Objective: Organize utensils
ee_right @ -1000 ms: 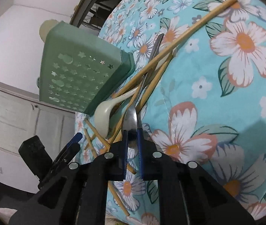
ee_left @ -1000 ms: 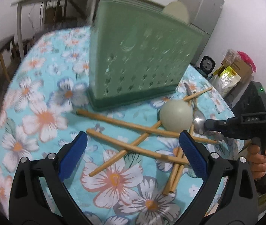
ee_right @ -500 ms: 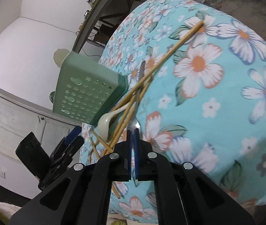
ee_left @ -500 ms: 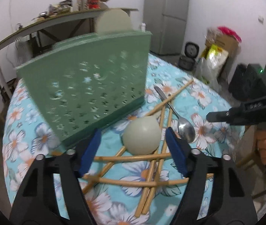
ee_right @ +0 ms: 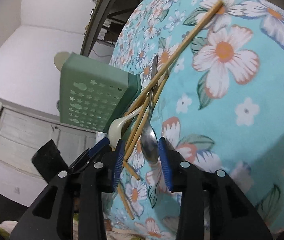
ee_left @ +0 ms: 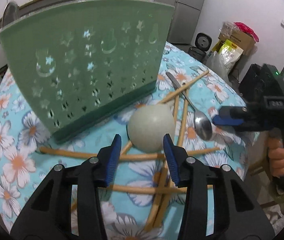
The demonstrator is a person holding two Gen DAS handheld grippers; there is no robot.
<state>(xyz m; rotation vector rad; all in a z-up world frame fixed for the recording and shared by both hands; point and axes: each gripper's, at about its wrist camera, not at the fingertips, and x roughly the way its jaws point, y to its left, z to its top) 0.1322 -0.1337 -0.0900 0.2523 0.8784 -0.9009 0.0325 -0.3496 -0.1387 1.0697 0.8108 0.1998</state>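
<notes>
Several wooden chopsticks (ee_left: pixel 105 155) lie crossed on the counter (ee_left: pixel 15 160), all just in front of the green utensil holder (ee_left: pixel 85 60), which stands upright on the flowered cloth. A pale ladle (ee_left: pixel 151 129) rests bowl-down on top of them, close beside the holder's lower front edge, and a metal spoon (ee_right: pixel 149 140) lies to the far side of the ladle from the holder, its handle crossing the chopsticks.

Your left gripper (ee_left: pixel 142 156) has just been closing its fingers; they stand partly spread on either side of the ladle's bowl, with no pad pressing on it.

Your right gripper (ee_right: pixel 140 159) has just been opening; its fingers are parted around the spoon's bowl and two chopstick ends, gripping none of them. Your hand (ee_left: pixel 282 158) holds its handle, well out from the holder.
</notes>
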